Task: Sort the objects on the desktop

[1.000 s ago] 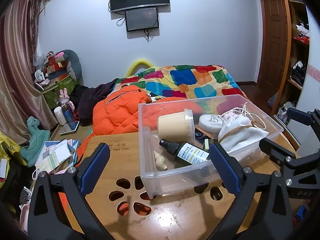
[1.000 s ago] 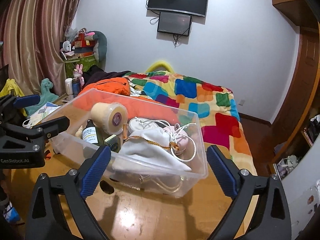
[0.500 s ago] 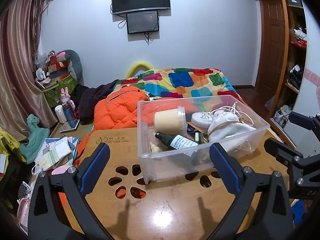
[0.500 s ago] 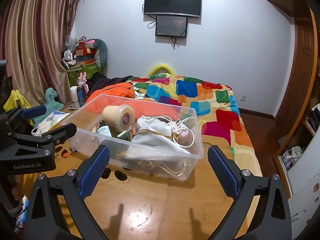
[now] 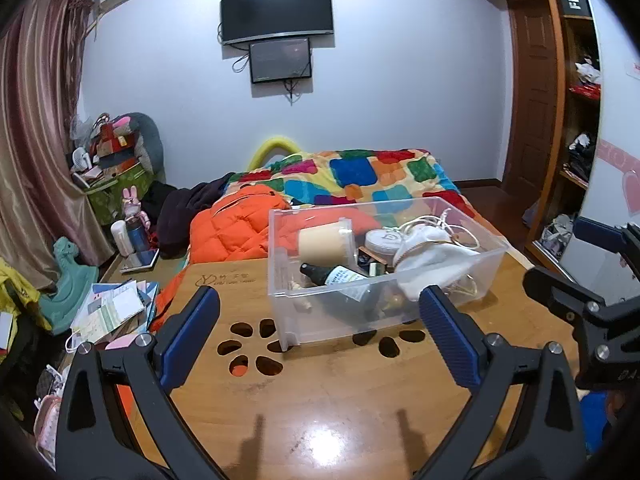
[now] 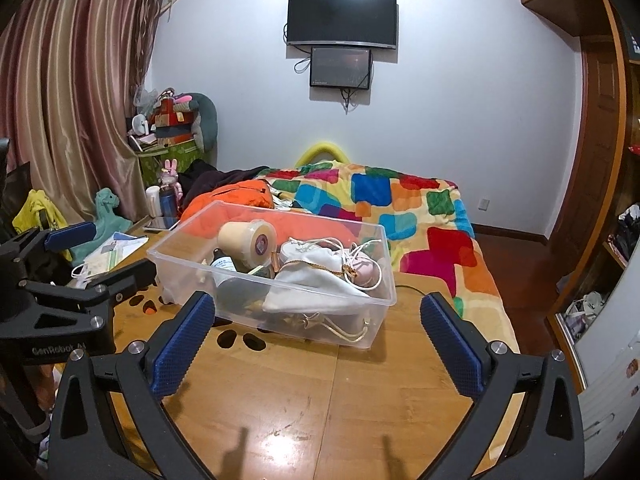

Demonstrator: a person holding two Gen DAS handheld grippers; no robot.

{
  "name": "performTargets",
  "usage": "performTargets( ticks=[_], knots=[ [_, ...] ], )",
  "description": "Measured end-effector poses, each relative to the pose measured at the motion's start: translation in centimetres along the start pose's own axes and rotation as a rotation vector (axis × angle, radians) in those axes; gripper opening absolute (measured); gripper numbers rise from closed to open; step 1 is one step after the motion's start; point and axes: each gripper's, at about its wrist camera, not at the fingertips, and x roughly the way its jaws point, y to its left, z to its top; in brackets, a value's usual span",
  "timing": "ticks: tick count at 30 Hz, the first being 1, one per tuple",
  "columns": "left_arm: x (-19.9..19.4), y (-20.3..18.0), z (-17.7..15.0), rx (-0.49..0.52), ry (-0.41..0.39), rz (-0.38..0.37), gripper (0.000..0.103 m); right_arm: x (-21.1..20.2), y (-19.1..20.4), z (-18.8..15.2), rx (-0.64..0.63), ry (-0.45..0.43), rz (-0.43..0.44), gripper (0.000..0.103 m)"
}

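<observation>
A clear plastic bin (image 5: pixel 492 254) (image 6: pixel 384 300) stands on the wooden table (image 5: pixel 320 408) (image 6: pixel 320 392). It holds a beige tape roll (image 5: pixel 324 246) (image 6: pixel 246 238), a dark spray bottle (image 5: pixel 332 276) (image 6: pixel 222 260), a white drawstring pouch (image 5: pixel 432 256) (image 6: pixel 316 280) and a round white tin (image 5: pixel 380 240). My left gripper (image 5: pixel 320 332) is open and empty, short of the bin's near wall. My right gripper (image 6: pixel 318 340) is open and empty, also short of the bin. Each gripper shows at the edge of the other's view.
Behind the table lies a bed with a patchwork quilt (image 6: pixel 400 200) and an orange jacket (image 5: pixel 236 228). Papers (image 5: pixel 112 312) and a teal toy horse (image 5: pixel 68 276) lie to the left. A wooden shelf unit (image 5: pixel 576 120) stands at the right.
Both grippers have pulled back from the bin and risen, so the bin looks smaller and farther off. Both stay open and empty. The bin's contents have not moved.
</observation>
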Motion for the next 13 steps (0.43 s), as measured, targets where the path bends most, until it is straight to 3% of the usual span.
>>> performTargets(
  ticks=[13],
  knots=[
    [-1.9,-1.3,-0.6,0.03,-0.031,-0.012,0.101,-1.6,0.4,-0.5,-0.013,-0.019,0.005,0.102]
  ],
)
